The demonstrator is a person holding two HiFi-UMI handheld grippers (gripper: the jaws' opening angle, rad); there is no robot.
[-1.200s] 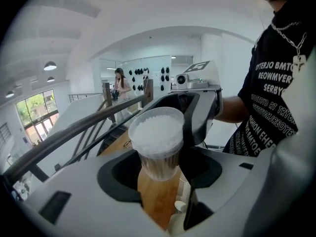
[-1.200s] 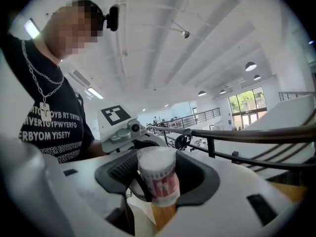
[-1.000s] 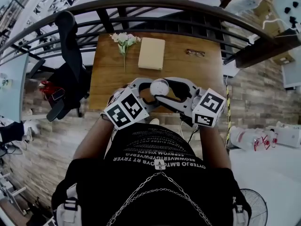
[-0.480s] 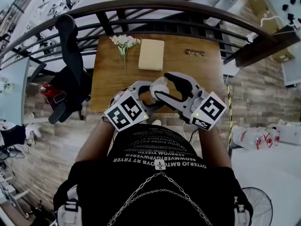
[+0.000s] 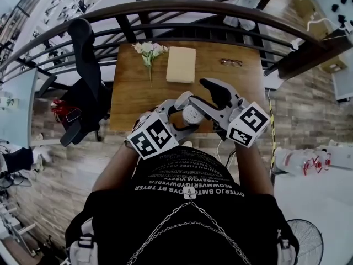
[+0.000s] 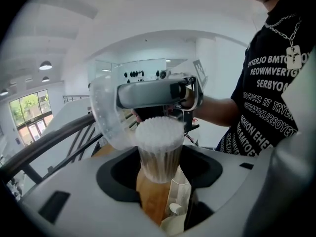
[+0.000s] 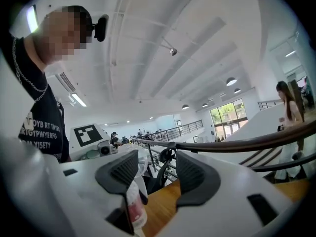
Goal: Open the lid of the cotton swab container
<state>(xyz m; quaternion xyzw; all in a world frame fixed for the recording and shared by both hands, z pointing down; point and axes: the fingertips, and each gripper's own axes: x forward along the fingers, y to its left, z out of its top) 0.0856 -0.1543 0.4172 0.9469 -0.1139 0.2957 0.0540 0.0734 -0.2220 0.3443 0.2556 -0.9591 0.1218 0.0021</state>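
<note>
My left gripper (image 5: 186, 114) is shut on the clear cotton swab container (image 5: 193, 115), held above the table's near edge. In the left gripper view the container (image 6: 159, 154) stands upright between the jaws (image 6: 158, 169). Its white swab tips are bare at the top. The clear lid (image 6: 104, 118) is flipped open and leans left. A grey finger of my right gripper (image 6: 153, 94) lies across just above the swabs. My right gripper (image 5: 202, 93) is up and right of the container. Its jaws (image 7: 158, 174) are closing with nothing between them.
On the wooden table (image 5: 127, 101) lie a bunch of flowers (image 5: 148, 49), a beige pad (image 5: 181, 64) and a pair of glasses (image 5: 230, 62). A dark railing (image 5: 182, 7) curves behind it. A black chair (image 5: 83, 65) stands at the left. A person (image 7: 289, 113) stands beyond the railing.
The right gripper, which was around the container's top, has lifted up and to the right, off it. The left gripper and container have shifted slightly nearer to the person.
</note>
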